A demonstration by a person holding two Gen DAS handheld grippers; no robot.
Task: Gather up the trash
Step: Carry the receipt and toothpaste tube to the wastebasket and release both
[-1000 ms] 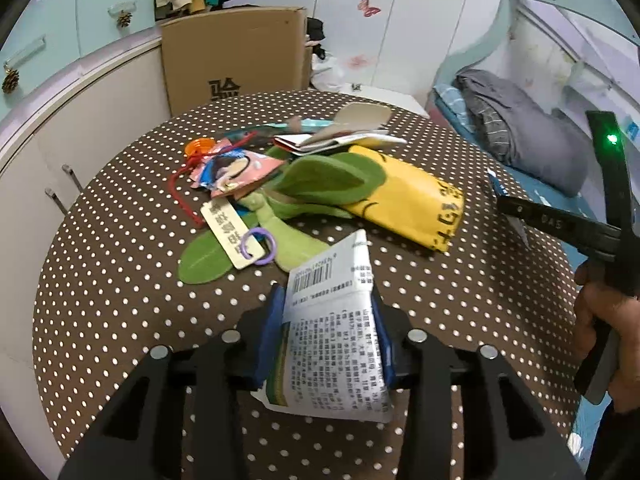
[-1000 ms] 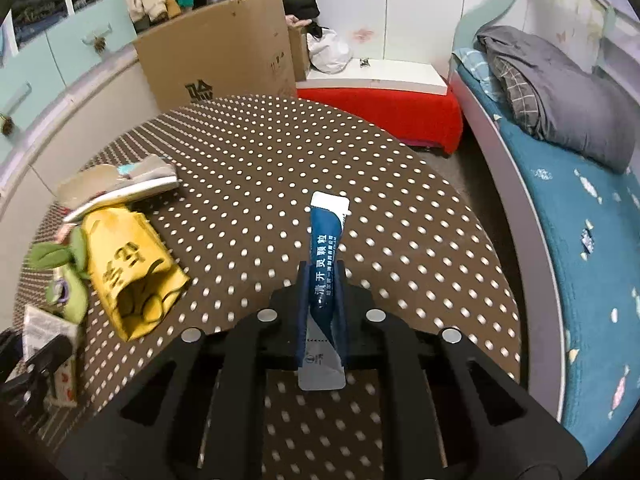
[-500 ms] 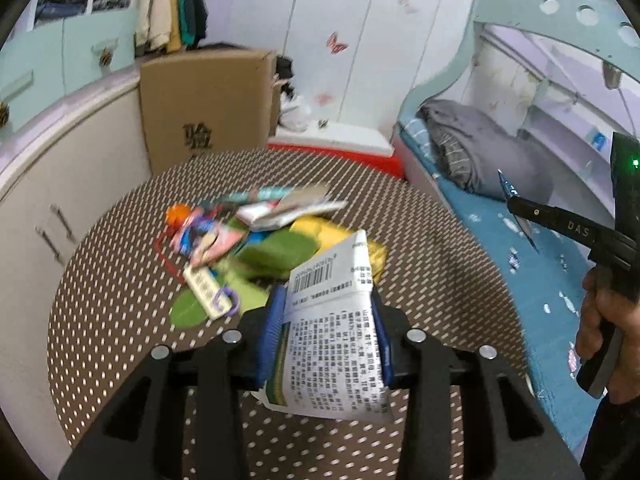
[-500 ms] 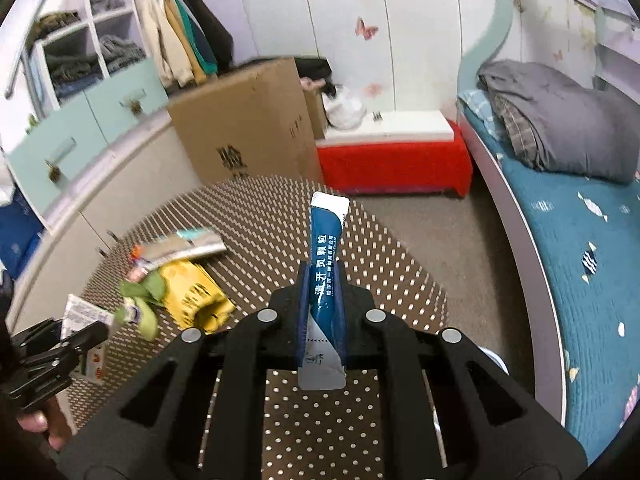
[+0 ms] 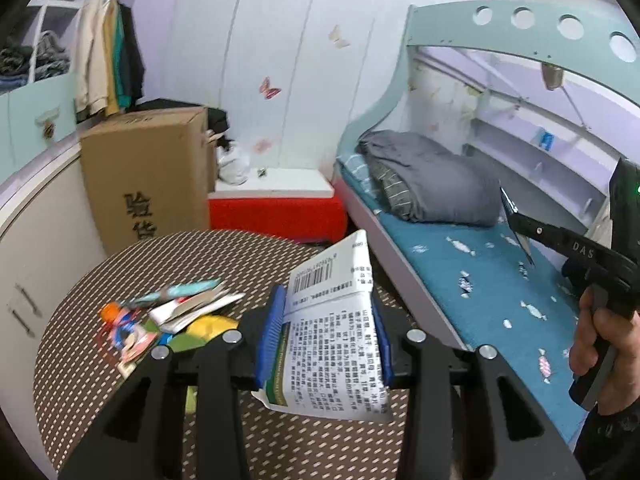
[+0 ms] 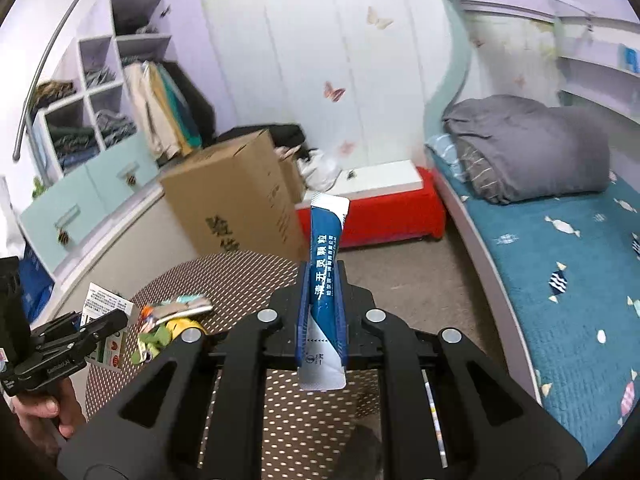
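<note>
The left gripper (image 5: 326, 326) clamps a white printed paper packet with a barcode (image 5: 334, 332) between its blue-padded fingers (image 5: 271, 328); the packet stands upright, its top corner well above the fingertips and its green-edged bottom hanging below them. The right gripper (image 6: 321, 312) is closed tight on a slim blue and white sachet stick with white lettering (image 6: 324, 276), which pokes up beyond the pads while its white end hangs beneath them.

Below and ahead of both pairs of fingers lies a round table covered in brown cloth with white polka dots (image 5: 80, 360). To the left of the left fingers, on that cloth, rests a loose heap of colourful wrappers and paper scraps (image 5: 172, 316), with yellow, green, orange and teal pieces mixed together; it is blurred, so the single items are hard to tell apart.

Beyond the fingertips stands a large brown cardboard box with black characters (image 5: 148, 176) against a pale curved cabinet. Behind it hang clothes beside open shelving. A low red bench with a white top (image 5: 276, 208) sits against white wall panels bearing butterfly stickers. To the right of the fingers runs a bed with a teal patterned cover (image 5: 500, 304) and a folded grey blanket (image 5: 432, 180). A hand (image 5: 600, 340) grips the right gripper's handle at the far right of the left wrist view.
</note>
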